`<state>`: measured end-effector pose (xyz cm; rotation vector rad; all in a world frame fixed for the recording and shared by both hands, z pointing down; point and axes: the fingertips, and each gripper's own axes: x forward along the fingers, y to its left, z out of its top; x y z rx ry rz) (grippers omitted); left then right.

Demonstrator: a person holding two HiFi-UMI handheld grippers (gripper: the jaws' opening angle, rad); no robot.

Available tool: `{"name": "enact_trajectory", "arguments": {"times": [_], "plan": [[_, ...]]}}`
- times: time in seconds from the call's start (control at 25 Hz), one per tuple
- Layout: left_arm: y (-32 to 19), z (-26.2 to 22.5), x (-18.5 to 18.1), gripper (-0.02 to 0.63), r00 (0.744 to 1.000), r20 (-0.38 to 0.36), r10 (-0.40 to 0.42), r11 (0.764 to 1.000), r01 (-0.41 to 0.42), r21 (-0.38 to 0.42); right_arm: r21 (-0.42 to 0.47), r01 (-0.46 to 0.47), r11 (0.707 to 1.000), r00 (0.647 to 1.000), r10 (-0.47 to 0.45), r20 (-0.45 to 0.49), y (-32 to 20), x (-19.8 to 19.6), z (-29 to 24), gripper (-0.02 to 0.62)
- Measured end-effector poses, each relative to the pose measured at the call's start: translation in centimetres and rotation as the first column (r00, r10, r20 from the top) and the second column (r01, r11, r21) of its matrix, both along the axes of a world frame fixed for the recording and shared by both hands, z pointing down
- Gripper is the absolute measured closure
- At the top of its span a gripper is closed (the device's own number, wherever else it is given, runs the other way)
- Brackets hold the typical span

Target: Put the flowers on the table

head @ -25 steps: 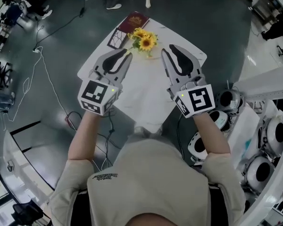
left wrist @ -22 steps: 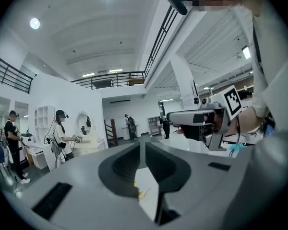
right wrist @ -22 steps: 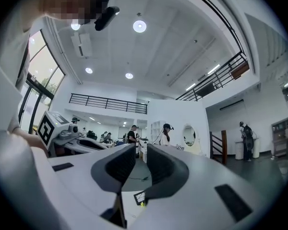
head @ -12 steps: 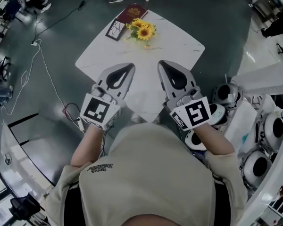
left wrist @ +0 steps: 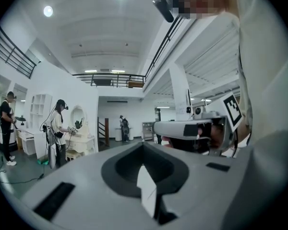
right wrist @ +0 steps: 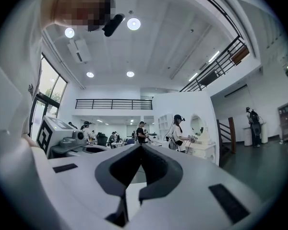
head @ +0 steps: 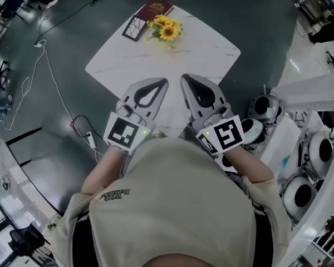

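The flowers (head: 166,30), a small bunch of yellow sunflowers with green leaves, are lying on the white table (head: 206,52), near its far corner in the head view. Toward that corner a dark red book (head: 155,8) is lying flat, and a dark patterned card (head: 133,29) is sitting next to it at the table's edge. Whether either is touching the flowers cannot be told.

Both grippers are hovering over the near edge of the table, well apart from the flowers and close to the person's chest. The left gripper (head: 161,83) is holding its jaws fully together with nothing between them, as its own view confirms. The right gripper (head: 184,78) is likewise standing closed and empty. The two are sitting side by side, tips angled slightly toward each other.

A white cable (head: 47,74) is trailing across the dark floor at left. Round white machine parts (head: 266,109) are standing beside the table at right.
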<state>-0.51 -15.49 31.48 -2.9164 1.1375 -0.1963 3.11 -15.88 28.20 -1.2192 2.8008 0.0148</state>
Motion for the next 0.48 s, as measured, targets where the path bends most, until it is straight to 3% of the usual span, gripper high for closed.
{"name": "enact_trajectory", "arguments": {"times": [0.2, 0.48], "plan": [[-0.2, 0.03, 0.21, 0.6, 1.0, 0.005, 0.0, 1.0, 0.0, 0.024, -0.008, -0.001, 1.0, 1.0, 0.001, 0.002, -0.19, 0.3, 0.22, 0.586], [-0.04, -0.36, 0.69, 0.6, 0.999, -0.022, -0.023, 1.0, 0.023, 0.001, -0.013, 0.017, 1.0, 1.0, -0.017, -0.017, -0.03, 0.38, 0.34, 0.586]]}}
